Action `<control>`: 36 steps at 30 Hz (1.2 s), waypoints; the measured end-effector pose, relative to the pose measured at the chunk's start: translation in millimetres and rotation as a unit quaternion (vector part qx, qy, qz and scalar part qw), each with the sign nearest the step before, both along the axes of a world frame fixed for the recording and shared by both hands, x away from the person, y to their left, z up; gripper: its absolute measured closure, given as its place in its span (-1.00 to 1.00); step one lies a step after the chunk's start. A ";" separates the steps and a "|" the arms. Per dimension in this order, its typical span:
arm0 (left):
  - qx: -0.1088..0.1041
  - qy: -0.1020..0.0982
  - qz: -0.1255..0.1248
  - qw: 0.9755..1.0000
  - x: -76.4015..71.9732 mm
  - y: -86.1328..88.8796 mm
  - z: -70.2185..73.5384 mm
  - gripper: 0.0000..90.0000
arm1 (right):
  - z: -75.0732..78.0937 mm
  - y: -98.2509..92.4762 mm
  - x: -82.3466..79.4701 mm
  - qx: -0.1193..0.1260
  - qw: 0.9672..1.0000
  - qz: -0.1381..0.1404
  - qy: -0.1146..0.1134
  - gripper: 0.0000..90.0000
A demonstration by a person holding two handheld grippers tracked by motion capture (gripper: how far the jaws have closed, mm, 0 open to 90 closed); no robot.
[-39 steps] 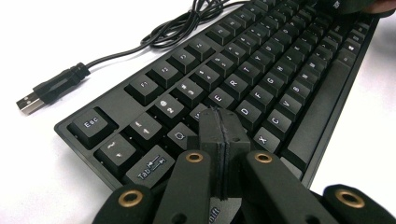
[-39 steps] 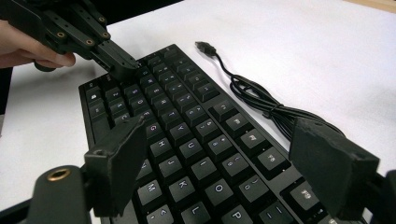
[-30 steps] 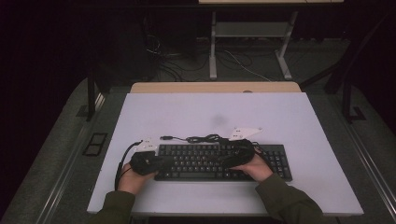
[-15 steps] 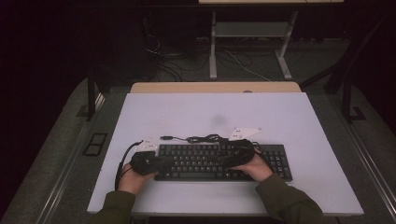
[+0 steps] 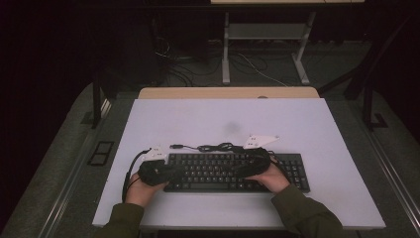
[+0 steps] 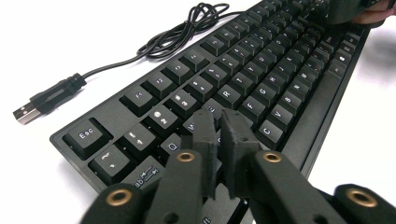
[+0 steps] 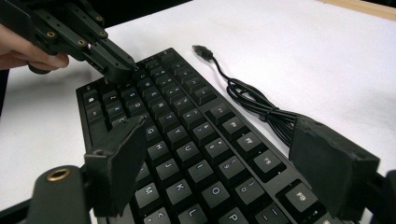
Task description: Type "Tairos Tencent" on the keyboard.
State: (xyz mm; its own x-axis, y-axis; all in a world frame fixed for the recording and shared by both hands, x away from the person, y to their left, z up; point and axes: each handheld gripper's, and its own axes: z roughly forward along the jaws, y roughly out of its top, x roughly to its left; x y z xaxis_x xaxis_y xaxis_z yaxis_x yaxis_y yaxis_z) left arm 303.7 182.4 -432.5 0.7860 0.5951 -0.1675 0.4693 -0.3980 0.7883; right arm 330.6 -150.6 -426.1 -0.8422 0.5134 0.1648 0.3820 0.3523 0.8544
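A black keyboard (image 5: 223, 171) lies near the table's front edge, its coiled cable (image 5: 218, 147) and USB plug (image 5: 176, 147) on the white top behind it. My left gripper (image 5: 172, 170) rests its tips on the keyboard's left end. In the left gripper view its jaws (image 6: 217, 117) touch the keys (image 6: 261, 70) near the Q and W row. They have just been opening a little, with a thin slit and nothing between them. My right gripper (image 7: 219, 128) hovers open over the keys (image 7: 187, 126) of the right half, with the left gripper (image 7: 122, 65) beyond it.
The white table top (image 5: 297, 124) has free room behind and to the right of the keyboard. A wooden strip (image 5: 228, 92) runs along its far edge. Beyond it stand a desk frame (image 5: 262, 34) and floor cables in the dark. The USB plug (image 6: 28, 112) lies loose, left of the Esc key.
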 end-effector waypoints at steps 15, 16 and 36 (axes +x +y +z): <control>-0.002 -0.012 -0.002 1.000 -4.2 -13.5 3.8 0.10 | 1.4 -0.6 -0.3 0.006 1.000 0.002 0.004 -0.40; -0.002 -0.012 -0.002 1.000 -4.1 -14.0 3.6 0.05 | 1.5 -0.6 -0.3 0.006 1.000 0.003 0.005 -0.39; 0.000 -0.021 -0.013 1.000 -5.9 -30.9 -0.4 -0.58 | 0.5 5.7 -3.7 -0.014 0.999 0.035 0.015 0.31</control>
